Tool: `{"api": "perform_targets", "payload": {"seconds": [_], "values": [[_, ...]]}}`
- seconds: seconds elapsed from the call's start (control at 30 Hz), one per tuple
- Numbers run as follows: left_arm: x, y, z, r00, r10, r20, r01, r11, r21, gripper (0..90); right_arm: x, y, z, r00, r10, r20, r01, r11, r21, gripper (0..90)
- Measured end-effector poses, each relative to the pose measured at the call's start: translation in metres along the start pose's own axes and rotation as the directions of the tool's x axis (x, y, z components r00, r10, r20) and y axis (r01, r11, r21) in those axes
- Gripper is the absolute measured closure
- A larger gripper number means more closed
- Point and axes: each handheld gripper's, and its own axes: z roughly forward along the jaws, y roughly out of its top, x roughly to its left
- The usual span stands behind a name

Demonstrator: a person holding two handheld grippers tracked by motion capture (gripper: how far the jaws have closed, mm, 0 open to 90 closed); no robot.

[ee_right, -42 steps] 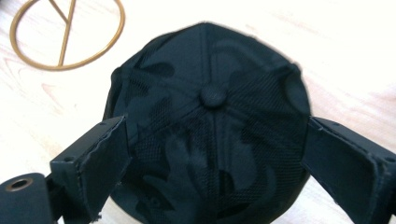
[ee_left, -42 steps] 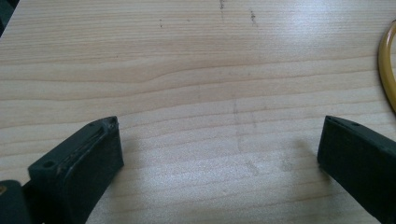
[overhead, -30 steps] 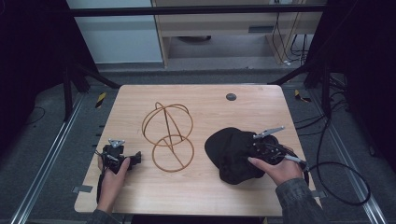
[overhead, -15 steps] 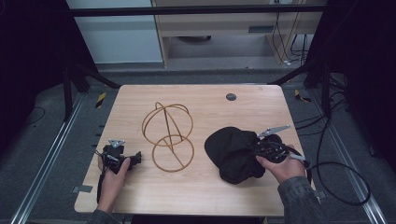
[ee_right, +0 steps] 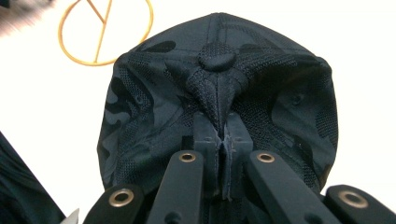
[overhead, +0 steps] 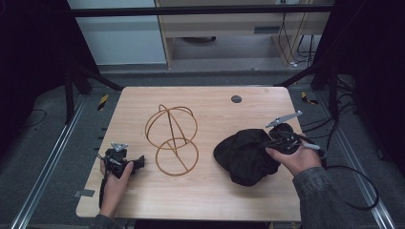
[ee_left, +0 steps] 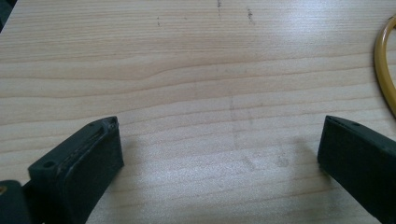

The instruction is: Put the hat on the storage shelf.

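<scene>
- Your right gripper [overhead: 272,143] sat at the right side of the wooden table [overhead: 210,200], with your right hand [overhead: 295,158] wrapped around its body and its cable trailing off over the table's right edge.
- Its jaws were pinched together on a fold of fabric from the dark camouflage cap [ee_right: 219,98]; in the right gripper view the cloth was squeezed between the two pads just below the cap's top button [ee_right: 217,59].
- In the high view the cap [overhead: 246,155] lay crumpled on the right half of the table, in front of that gripper and touching it.
- You held your left gripper [overhead: 136,163] low over the table's near left part in your left hand [overhead: 116,177], pointing toward the table's middle.
- Its jaws stood wide apart with nothing between them; the left gripper view showed bare wood grain in the gap.
- The gold wire stand [overhead: 172,133], made of hoops joined by thin rods, stood near the table's centre, between the two grippers and apart from the cap.
- One hoop of it curved in at the right edge of the left gripper view [ee_left: 384,70], just beyond the jaw tip.
- A small dark round disc [overhead: 236,99] sat near the table's far edge.
</scene>
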Motion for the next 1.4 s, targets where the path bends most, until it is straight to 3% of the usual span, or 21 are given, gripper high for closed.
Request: {"api": "perform_targets", "payload": {"seconds": [0.2,0.37,0.77,1.2,1.4], "values": [[0.0,0.0,0.0,1.0,0.003,0.0,-0.003,1.0,0.002,0.0,0.003,0.016,-0.02,0.9996,-0.026,-0.005,0.026,0.999,-0.035,87.0],[0.0,0.0,0.0,1.0,0.003,0.0,-0.003,1.0,0.002,0.0,0.003,0.032,-0.038,0.9989,-0.043,0.019,0.044,0.997,-0.066,87.0],[0.0,0.0,0.0,1.0,0.0,0.0,0.0,1.0,-0.001,0.0,0.001,0.06,-0.069,0.9984,-0.041,0.039,0.046,0.99,-0.13,87.0],[-0.001,-0.001,-0.001,1.0,0.001,0.002,-0.001,1.0,0.0,0.0,0.012,0.1,-0.096,0.9975,-0.03,0.064,0.044,0.971,-0.234,87.1],[-0.001,-0.001,-0.001,1.0,0.001,0.002,-0.001,1.0,0.0,0.0,0.016,0.123,-0.103,0.9959,-0.032,0.085,0.053,0.966,-0.253,87.1]]}}
